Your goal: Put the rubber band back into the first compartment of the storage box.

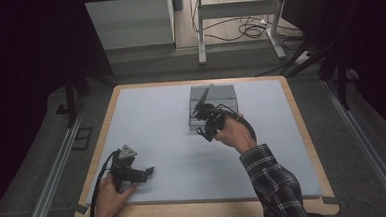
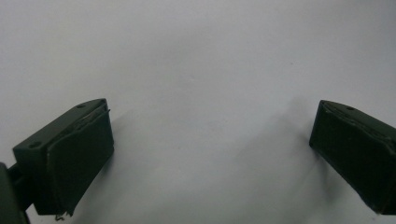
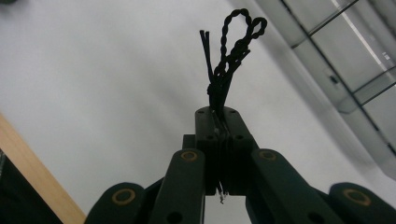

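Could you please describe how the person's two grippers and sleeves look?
Both grippers are black. The left gripper carries a grey three-cornered plate on top and trails a black cable; its jaws are flat, rectangular black blocks with dark pads. The right gripper has black linkage arms with brass-coloured pivots. Both sleeves are dark plaid with light lines.

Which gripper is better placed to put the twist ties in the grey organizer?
Right. Right gripper is shut on the black twist ties, beside the grey organizer; left gripper is open, far off.
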`<state>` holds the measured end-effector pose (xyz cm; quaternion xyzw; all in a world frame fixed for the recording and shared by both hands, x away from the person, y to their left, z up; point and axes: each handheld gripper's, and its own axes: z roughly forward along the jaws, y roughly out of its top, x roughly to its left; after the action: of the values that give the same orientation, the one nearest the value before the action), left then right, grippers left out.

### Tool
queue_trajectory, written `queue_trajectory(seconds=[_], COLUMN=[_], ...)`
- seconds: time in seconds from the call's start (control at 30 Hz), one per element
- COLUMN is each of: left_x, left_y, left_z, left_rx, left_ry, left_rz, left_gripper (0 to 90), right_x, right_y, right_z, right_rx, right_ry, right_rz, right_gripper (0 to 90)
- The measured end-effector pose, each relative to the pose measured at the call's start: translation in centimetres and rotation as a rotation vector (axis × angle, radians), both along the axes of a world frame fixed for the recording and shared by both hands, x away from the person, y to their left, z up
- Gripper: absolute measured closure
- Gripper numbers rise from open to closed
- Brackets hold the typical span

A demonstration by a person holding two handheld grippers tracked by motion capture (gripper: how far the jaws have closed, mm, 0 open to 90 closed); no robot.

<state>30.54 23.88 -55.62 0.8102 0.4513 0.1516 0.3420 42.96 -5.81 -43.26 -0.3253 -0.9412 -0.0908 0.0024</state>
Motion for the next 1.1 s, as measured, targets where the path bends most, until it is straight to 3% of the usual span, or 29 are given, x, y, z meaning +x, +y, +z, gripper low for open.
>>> queue_trajectory(seconds=[0.4,1.1], left_x=[0.0,0.0], left_y=[0.0,0.0], left_z=[0.0,0.0], left_rx=[0.002,0.004], left_ry=[-0.001,0.004], left_rz=[0.000,-0.002], left_gripper=[0.0,0.0], right_x=[1.8,5.2], right_y=[0.5,0.9], right_z=[0.5,-1.3], right_rx=[0.016,0.076], right_ry=[-0.037,-0.145], right_rz=[-0.032,-0.115], right_gripper=[86.0,86.0])
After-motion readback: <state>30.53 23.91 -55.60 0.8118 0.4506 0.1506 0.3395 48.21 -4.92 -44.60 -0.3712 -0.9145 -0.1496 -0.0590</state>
